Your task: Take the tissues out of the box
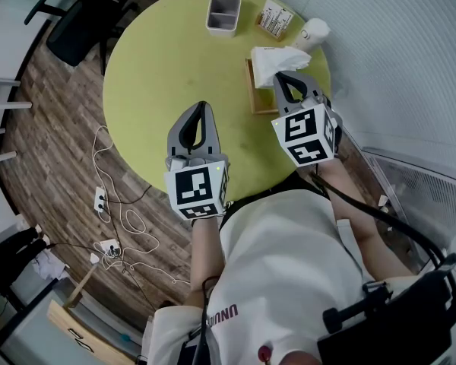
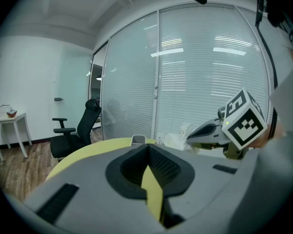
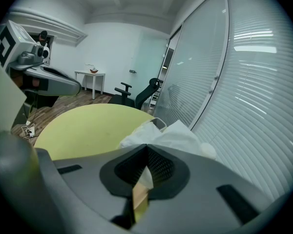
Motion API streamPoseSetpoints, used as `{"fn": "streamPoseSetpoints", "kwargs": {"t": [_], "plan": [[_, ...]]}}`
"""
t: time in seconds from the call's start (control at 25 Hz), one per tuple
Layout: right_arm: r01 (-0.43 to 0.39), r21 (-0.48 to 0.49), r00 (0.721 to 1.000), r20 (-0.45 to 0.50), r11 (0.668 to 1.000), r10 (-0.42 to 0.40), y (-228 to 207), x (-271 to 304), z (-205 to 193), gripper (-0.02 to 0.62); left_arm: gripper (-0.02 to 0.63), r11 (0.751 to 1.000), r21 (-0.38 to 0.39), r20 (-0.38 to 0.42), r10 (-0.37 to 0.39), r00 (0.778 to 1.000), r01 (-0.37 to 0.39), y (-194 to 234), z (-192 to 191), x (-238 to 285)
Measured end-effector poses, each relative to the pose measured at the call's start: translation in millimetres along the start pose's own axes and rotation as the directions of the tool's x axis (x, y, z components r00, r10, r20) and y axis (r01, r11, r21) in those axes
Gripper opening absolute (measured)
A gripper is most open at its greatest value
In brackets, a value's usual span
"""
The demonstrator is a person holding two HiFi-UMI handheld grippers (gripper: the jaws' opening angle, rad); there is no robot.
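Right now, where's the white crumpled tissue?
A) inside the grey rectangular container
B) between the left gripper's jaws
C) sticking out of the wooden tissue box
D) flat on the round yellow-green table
C: the white crumpled tissue rises from the wooden tissue box.

The left gripper [image 2: 147, 149] hangs low over the yellow-green table [image 2: 85, 155], jaws together with nothing between them. Toward the table's far edge stand a grey container [image 2: 138, 140] and a white heap of tissues [image 2: 175, 140]. The right gripper [image 2: 189, 136] reaches in from the right edge, its tip near the tissues. A black office chair [image 2: 80, 130] stands beyond the left edge.
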State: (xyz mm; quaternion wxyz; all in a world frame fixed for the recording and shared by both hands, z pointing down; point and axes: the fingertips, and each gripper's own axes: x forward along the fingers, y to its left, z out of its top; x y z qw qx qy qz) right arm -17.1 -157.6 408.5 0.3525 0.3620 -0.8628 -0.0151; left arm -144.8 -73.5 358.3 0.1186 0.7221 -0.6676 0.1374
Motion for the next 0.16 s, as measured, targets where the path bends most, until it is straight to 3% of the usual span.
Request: {"fn": "streamPoseSetpoints", "kwargs": {"t": [0.16], "plan": [[0.001,0.0,1.0,-0.001,1.0,-0.001,-0.1,1.0,0.9,0.018,0.012,1.0,0.0,-0.004,0.002,1.0,-0.002,2.2,-1.4,0.3]]}}
